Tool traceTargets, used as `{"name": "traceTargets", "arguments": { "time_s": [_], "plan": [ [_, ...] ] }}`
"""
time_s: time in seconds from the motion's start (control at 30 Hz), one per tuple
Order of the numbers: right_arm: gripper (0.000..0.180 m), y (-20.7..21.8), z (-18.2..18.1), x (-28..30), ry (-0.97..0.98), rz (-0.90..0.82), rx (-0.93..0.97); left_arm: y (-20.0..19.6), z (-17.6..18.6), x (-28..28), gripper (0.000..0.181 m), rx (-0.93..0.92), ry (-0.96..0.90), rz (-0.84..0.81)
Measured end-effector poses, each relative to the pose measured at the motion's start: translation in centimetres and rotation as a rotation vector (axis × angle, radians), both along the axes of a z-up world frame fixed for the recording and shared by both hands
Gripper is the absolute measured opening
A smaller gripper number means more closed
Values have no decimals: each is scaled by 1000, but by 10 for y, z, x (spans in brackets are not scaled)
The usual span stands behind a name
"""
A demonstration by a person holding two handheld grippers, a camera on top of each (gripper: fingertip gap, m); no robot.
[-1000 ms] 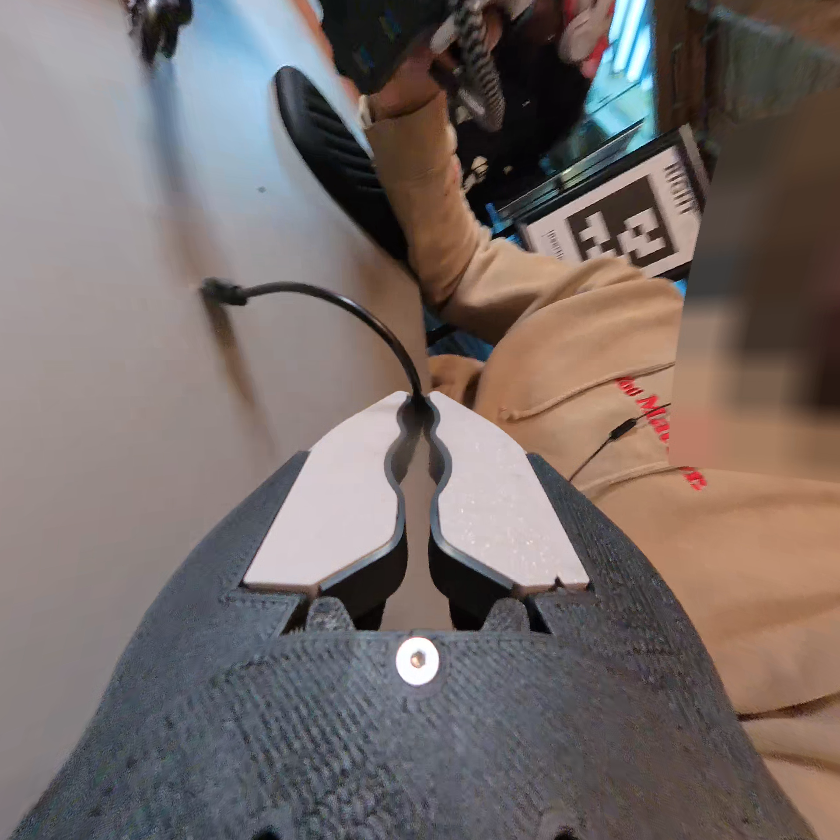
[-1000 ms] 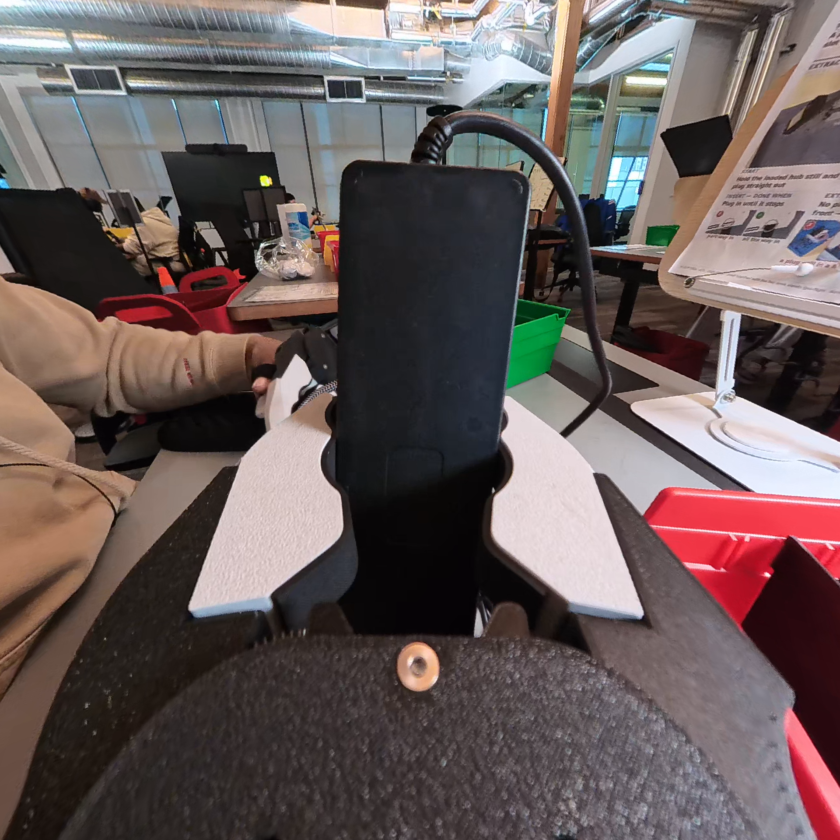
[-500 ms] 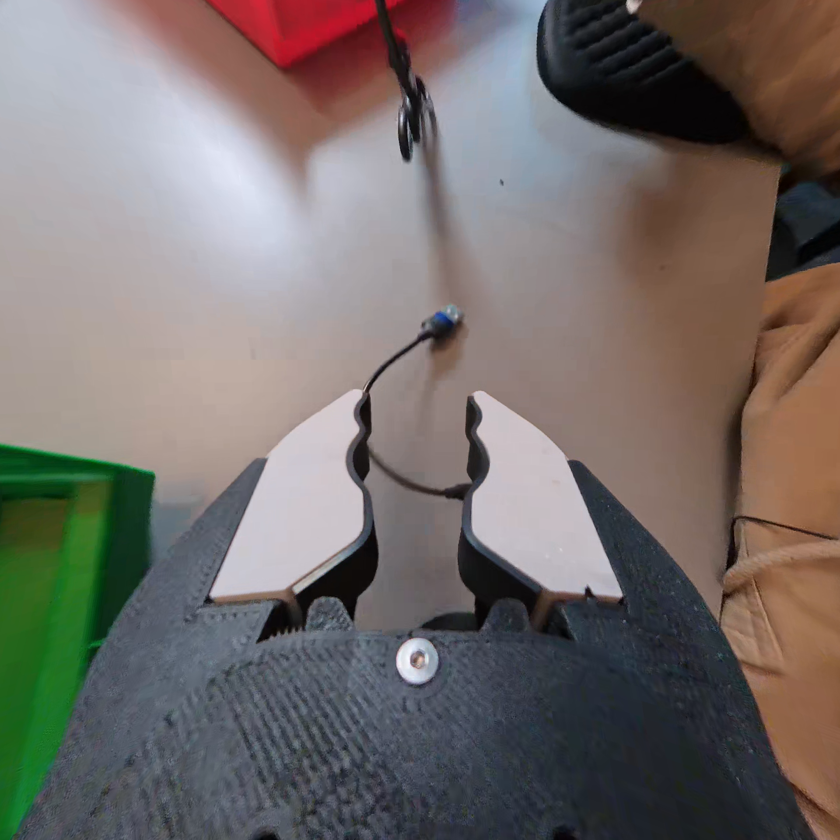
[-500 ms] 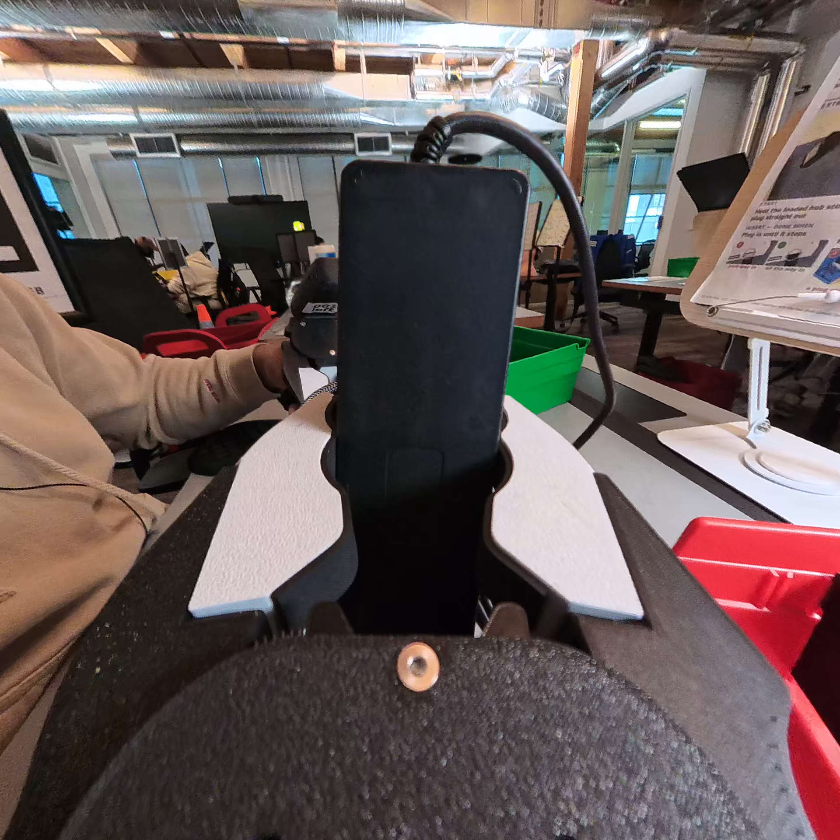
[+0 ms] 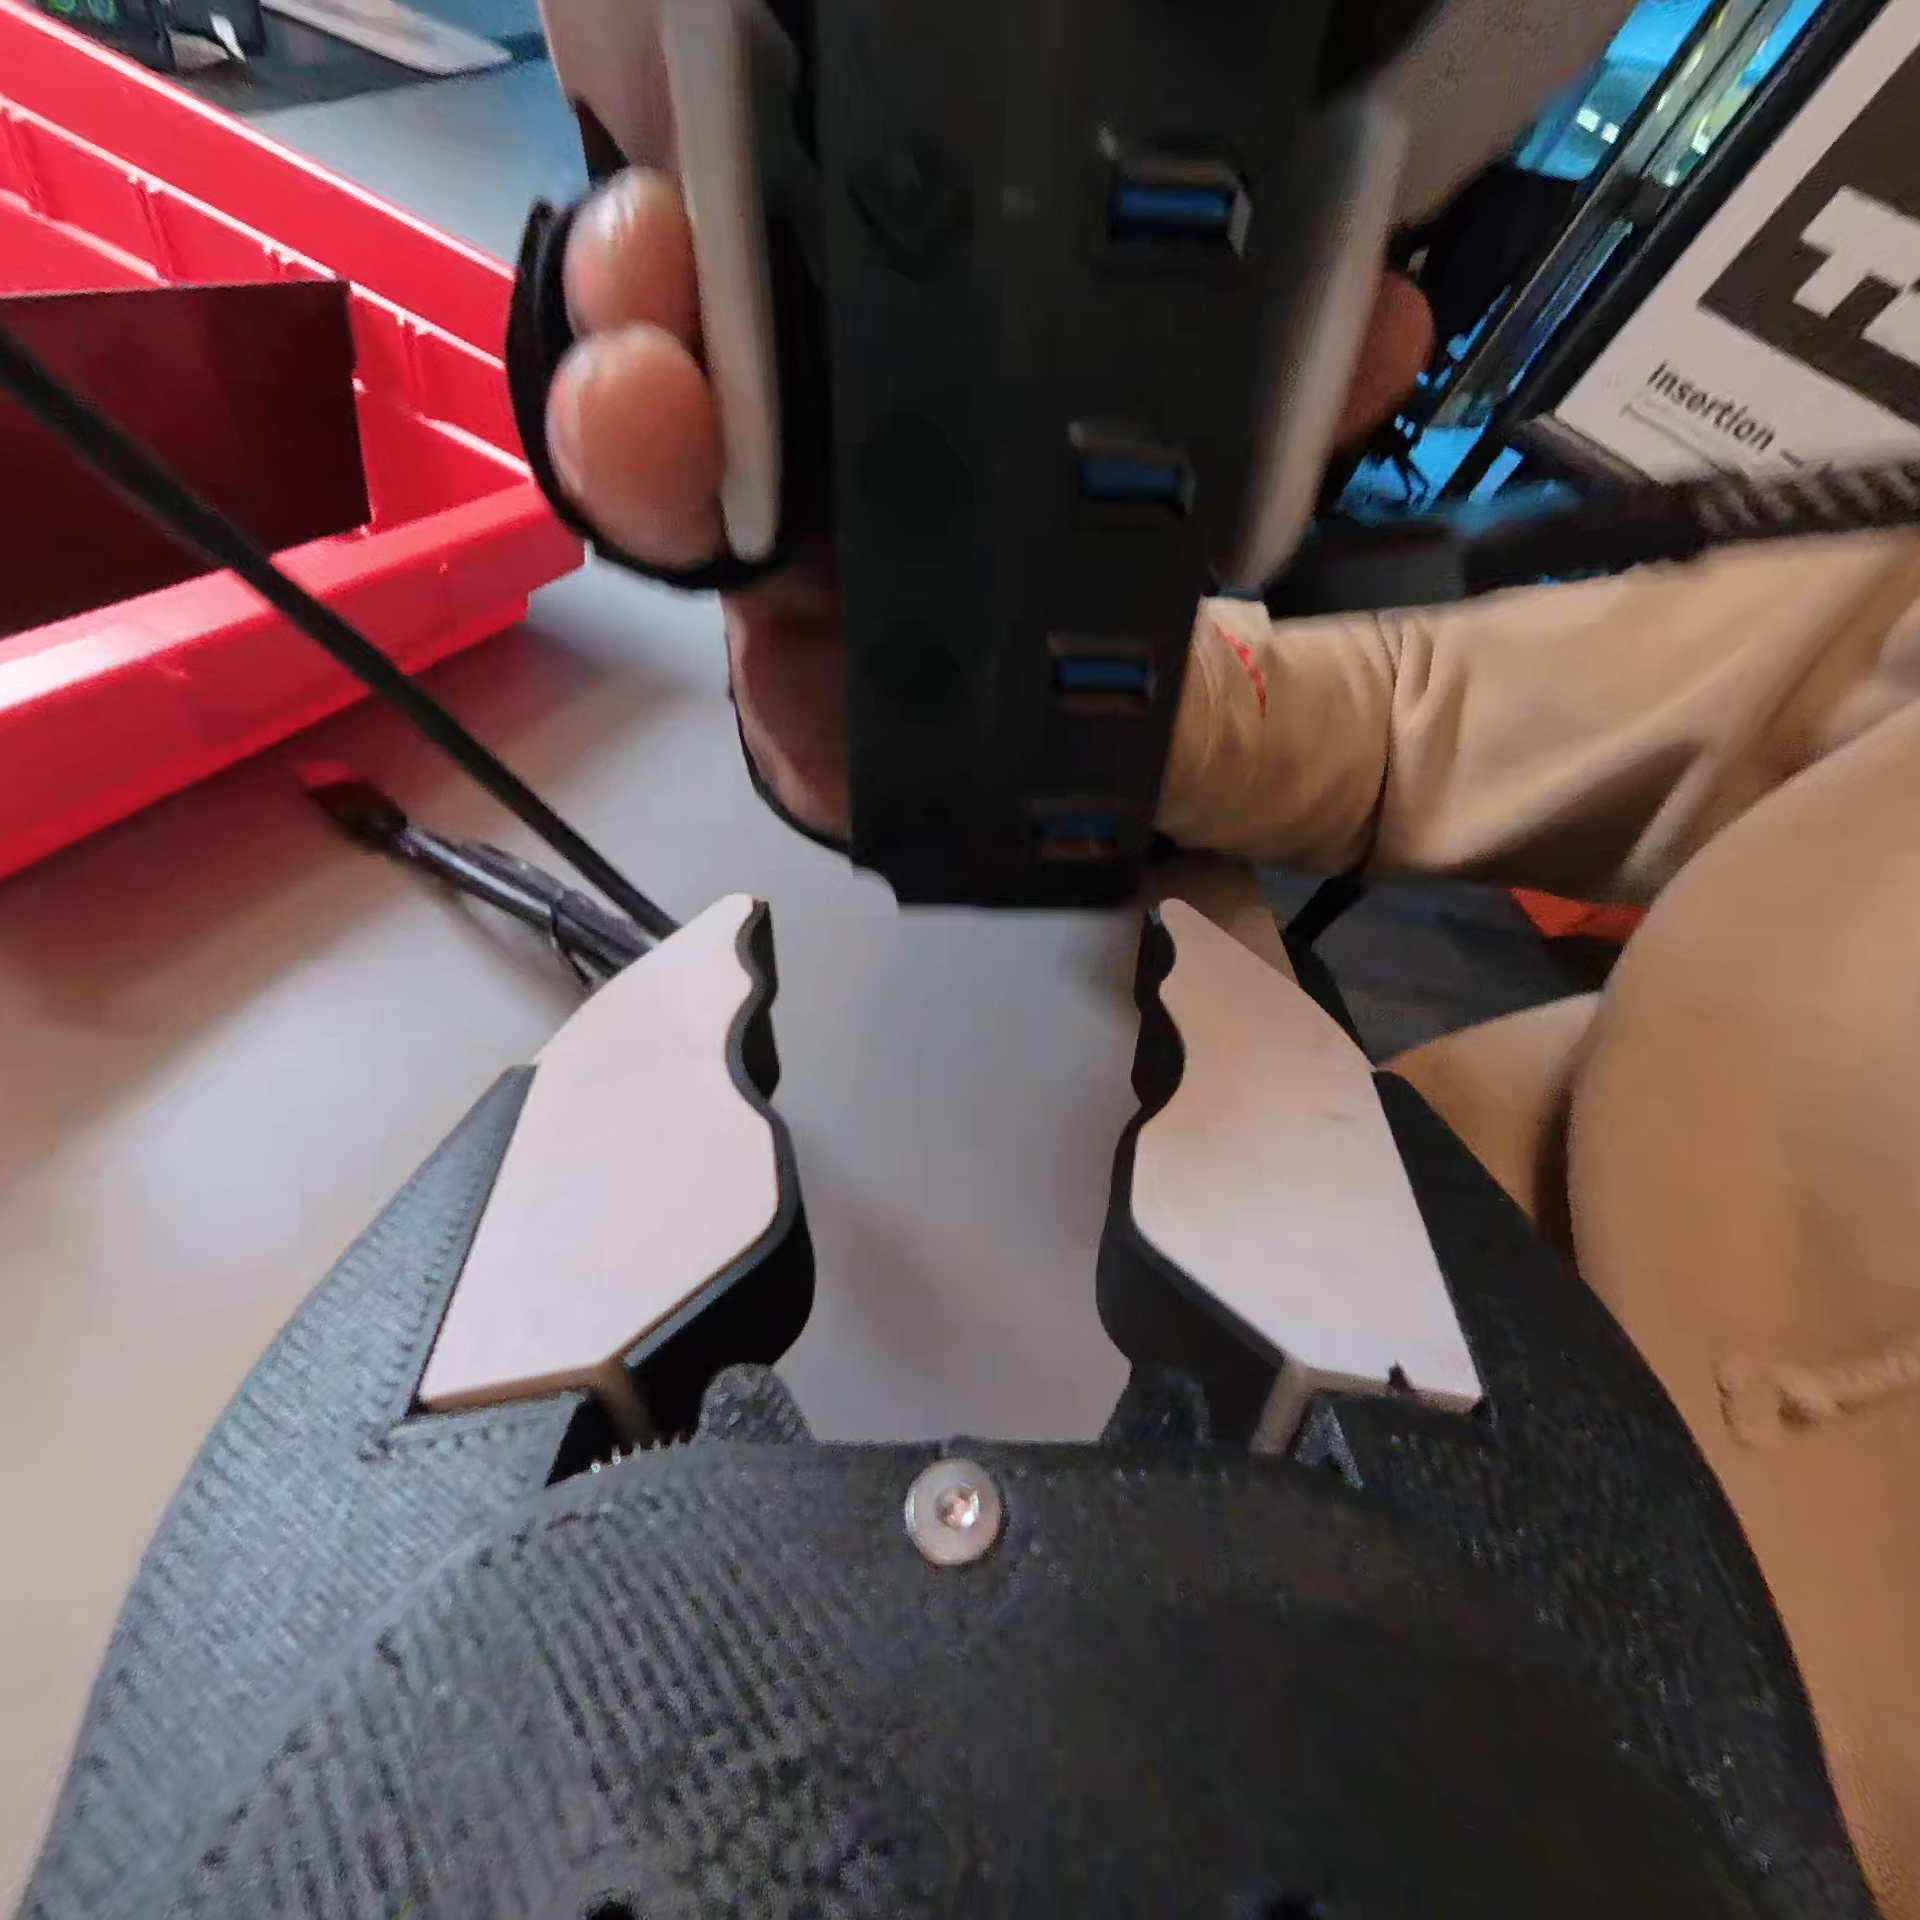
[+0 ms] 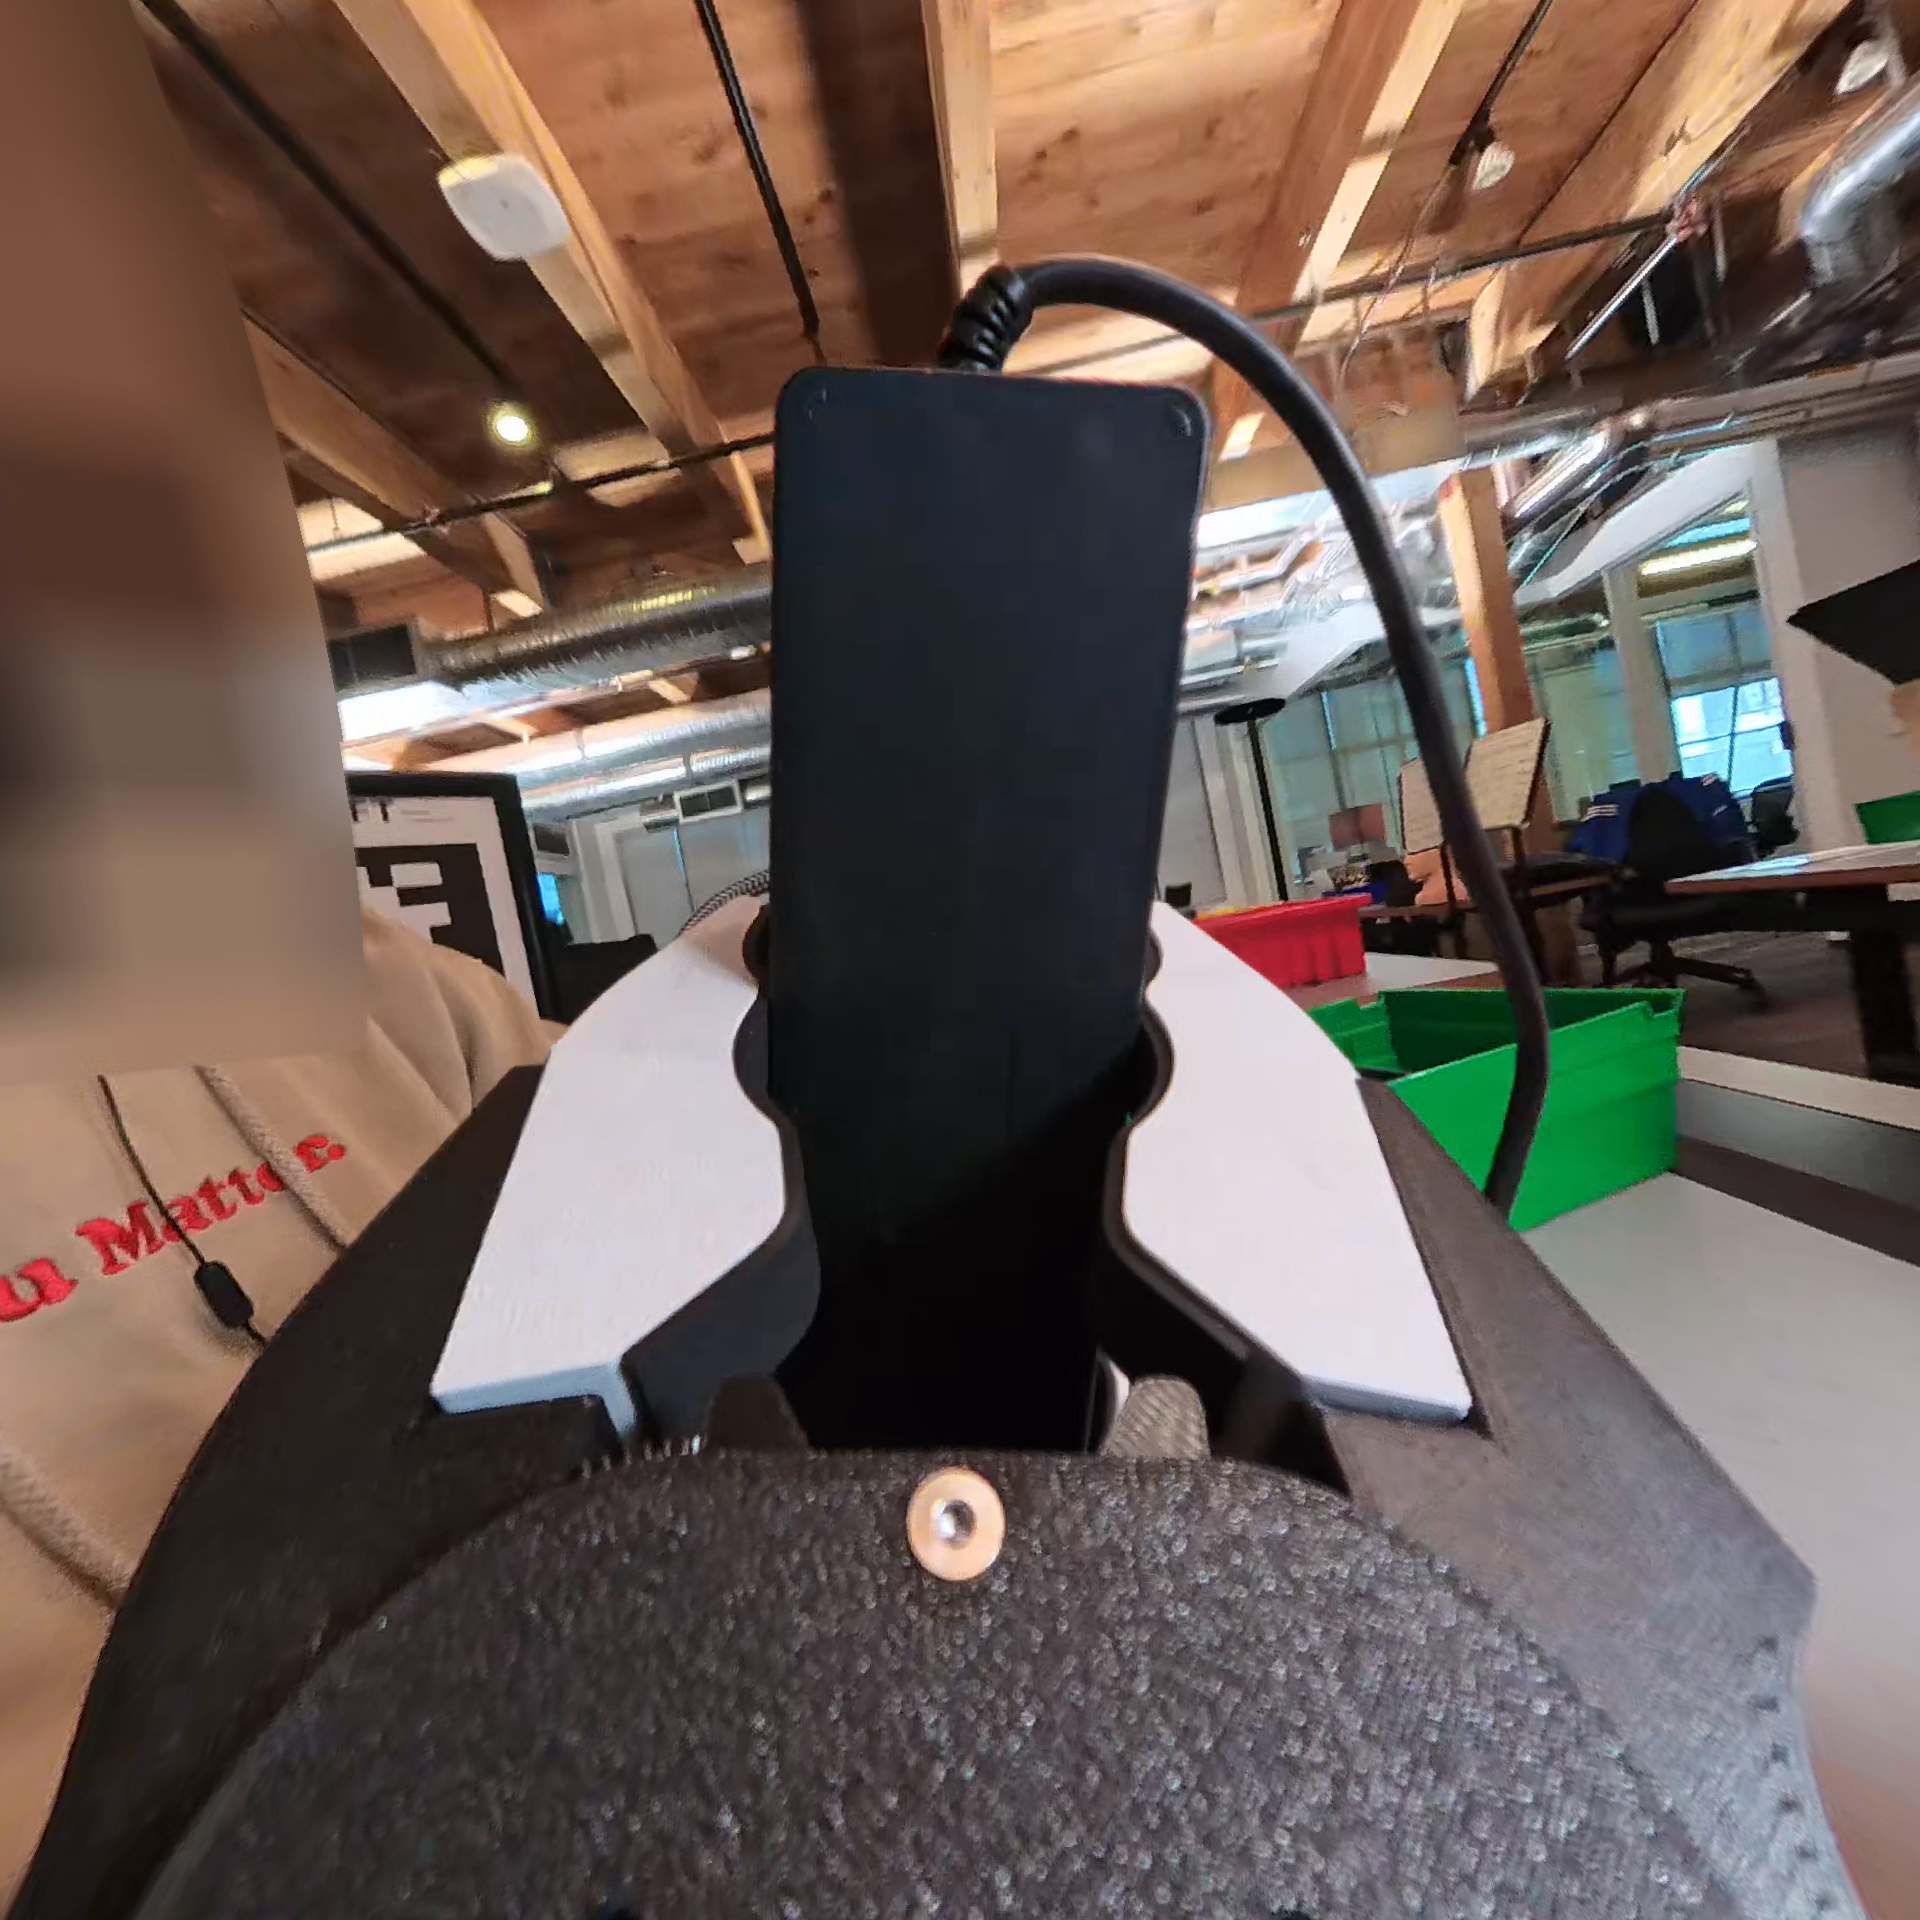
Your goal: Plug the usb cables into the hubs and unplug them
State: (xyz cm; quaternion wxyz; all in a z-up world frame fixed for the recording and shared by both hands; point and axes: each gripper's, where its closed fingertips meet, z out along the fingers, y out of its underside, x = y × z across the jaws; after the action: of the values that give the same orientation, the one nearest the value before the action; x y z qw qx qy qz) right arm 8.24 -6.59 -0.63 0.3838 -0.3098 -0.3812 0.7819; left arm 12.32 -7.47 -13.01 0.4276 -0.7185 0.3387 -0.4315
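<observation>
We let cable go: left gripper [image 5: 954,914] now spread, empty, facing hub [image 5: 1023,499]. Right gripper [image 6: 954,935] still pinching hub. All ports bare; unplug looks done.

Hub [image 5: 1013,520] just beyond bare tabletop [image 5: 945,1195]

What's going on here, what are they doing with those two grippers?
A person is working with a handheld gripper in each hand. The right gripper is shut on a black USB hub, holding it up off the table, its own cable looping off the top. In the left wrist view the hub's blue ports all look empty. The left gripper is open and holds nothing, just below the hub. A loose black cable lies on the table beside a red bin.
</observation>
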Motion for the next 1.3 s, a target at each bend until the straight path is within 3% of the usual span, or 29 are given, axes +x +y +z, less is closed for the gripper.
{"name": "traceTargets", "arguments": {
  "time_s": [0.03,0.1,0.33,0.73,1.07,1.3],
  "plan": [
    [63,-4,-4,-4,-23,5,26,2,-1,5,70,2,-18,-4],
    [64,-10,-14,-10,-79,8,91,-2,-2,7,54,6,-38,-31],
    [64,-5,-54,-28,-341,-99,306,-5,-10,-53,53,34,135,20],
    [65,-4,-71,-38,-427,-123,281,-10,-15,-67,53,-6,146,66],
    [76,17,-71,-43,-432,-222,138,-3,-15,-51,53,-133,42,242],
    [73,10,-62,-38,-408,-164,139,-8,-7,-49,53,-47,26,165]
  ]
}}
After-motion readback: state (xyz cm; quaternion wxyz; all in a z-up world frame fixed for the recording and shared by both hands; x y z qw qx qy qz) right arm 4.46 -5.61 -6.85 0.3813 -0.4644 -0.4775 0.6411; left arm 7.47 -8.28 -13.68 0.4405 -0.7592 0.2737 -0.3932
